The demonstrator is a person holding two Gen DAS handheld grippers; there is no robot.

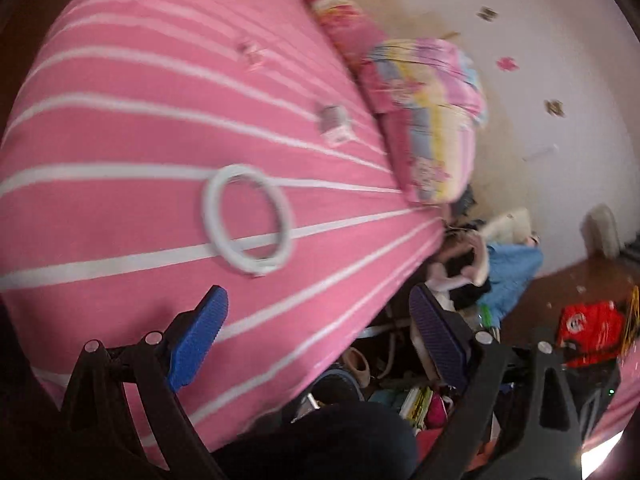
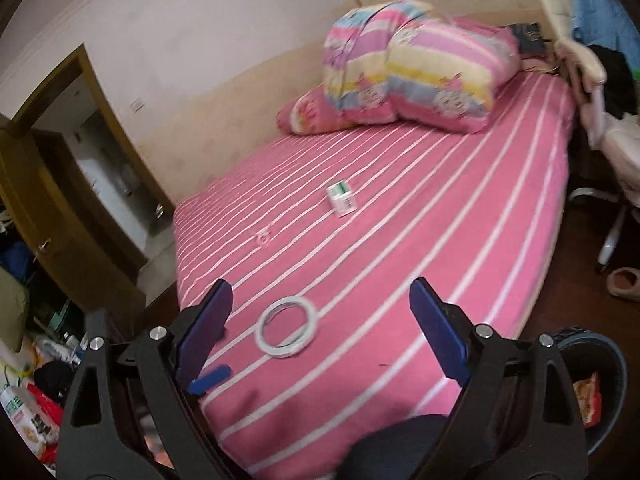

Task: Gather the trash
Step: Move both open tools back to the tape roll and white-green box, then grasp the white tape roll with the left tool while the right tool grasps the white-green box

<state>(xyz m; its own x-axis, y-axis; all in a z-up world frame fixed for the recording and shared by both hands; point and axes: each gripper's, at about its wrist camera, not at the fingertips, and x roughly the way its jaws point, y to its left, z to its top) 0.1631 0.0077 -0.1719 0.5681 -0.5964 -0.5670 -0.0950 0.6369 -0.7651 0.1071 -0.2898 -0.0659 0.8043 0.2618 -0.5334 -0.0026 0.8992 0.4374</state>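
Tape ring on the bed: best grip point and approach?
The tape ring lies flat on the striped sheet, hole up. Probably come from above, one finger inside the hole, one outside, pinching the near rim. The right gripper, open, is nearest.

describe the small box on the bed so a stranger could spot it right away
On the pink striped bed, look mid-mattress, short of the folded quilt. The small box lies flat there, white with a green panel, unlike the white tape ring nearer the foot.

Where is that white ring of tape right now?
The tape ring lies flat on the pink striped bed, near its front edge, nearer than the small box.
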